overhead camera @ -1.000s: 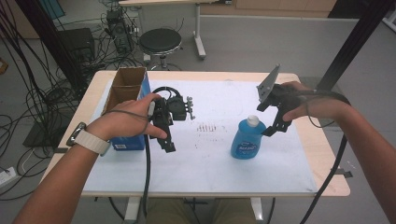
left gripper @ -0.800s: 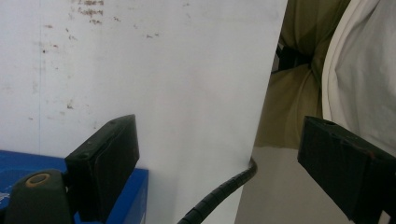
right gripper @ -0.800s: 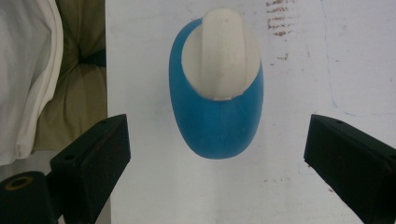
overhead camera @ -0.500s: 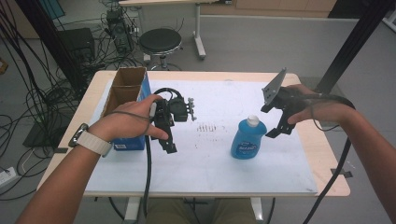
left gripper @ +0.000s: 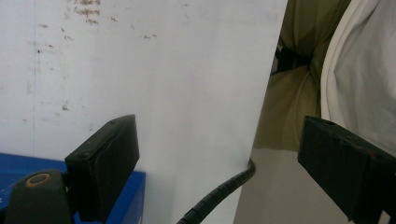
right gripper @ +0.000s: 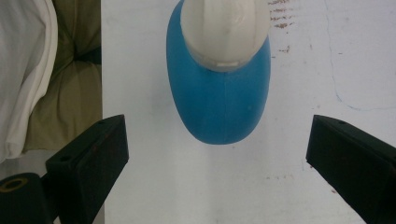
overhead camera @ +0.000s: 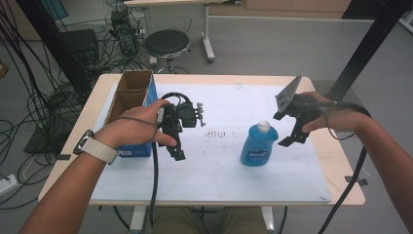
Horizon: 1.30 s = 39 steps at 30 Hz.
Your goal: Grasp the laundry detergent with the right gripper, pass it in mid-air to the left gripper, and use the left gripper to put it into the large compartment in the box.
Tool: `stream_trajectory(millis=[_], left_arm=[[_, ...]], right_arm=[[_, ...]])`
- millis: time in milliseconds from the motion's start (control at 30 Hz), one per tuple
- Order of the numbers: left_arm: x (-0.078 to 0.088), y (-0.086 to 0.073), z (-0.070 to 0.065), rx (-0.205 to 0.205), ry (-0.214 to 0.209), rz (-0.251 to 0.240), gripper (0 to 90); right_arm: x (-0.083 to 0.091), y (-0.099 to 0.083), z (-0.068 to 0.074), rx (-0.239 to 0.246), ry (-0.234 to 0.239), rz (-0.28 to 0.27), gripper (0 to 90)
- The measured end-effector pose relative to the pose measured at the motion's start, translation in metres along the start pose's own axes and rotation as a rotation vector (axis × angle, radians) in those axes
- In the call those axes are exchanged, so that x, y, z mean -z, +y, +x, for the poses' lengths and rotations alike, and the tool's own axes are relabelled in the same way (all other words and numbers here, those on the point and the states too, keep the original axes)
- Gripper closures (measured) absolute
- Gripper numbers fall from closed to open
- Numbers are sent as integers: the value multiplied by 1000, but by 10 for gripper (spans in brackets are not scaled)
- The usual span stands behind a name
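A white mat [left gripper: 163, 70] spreads between and beyond the jaws of the left gripper [left gripper: 217, 135]. A blue box [left gripper: 137, 198] with a cardboard top sits just behind one of those jaws, at the lower left of that view. Brown smudges [right gripper: 280, 11] mark the mat beyond the right gripper [right gripper: 217, 130], toward its right-hand jaw. Well past both pairs, off the wooden table [overhead camera: 336, 161], stand a black stool [overhead camera: 167, 43] and tangled floor cables [overhead camera: 44, 97].

Left forearm came in from near-left corner of tabletop, watch on wrist. Left hand [overhead camera: 139, 127] gripped left gripper [overhead camera: 176, 152], jaws pointed toward near edge, spread wide, nothing between. Right forearm entered from right edge. Right hand [overhead camera: 327, 117] held right gripper [overhead camera: 290, 141] raised above tabletop, tilted down, jaws wide apart, empty.
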<state>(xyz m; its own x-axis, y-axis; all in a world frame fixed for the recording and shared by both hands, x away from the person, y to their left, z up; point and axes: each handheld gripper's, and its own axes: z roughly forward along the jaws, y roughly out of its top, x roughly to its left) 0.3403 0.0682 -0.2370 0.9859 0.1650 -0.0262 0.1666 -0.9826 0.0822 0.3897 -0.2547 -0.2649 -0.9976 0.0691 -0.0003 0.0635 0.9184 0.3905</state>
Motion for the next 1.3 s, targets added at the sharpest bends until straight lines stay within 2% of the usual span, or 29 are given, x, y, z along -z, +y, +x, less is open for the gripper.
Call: stream_trajectory(millis=[533, 1300], left_arm=[[-4, 2, 2, -1, -7, 0, 130], [-6, 2, 2, 8, -6, -6, 130]], right_arm=[[-14, -9, 0, -2, -2, -43, 66], [-24, -13, -1, 1, 5, -60, 69]])
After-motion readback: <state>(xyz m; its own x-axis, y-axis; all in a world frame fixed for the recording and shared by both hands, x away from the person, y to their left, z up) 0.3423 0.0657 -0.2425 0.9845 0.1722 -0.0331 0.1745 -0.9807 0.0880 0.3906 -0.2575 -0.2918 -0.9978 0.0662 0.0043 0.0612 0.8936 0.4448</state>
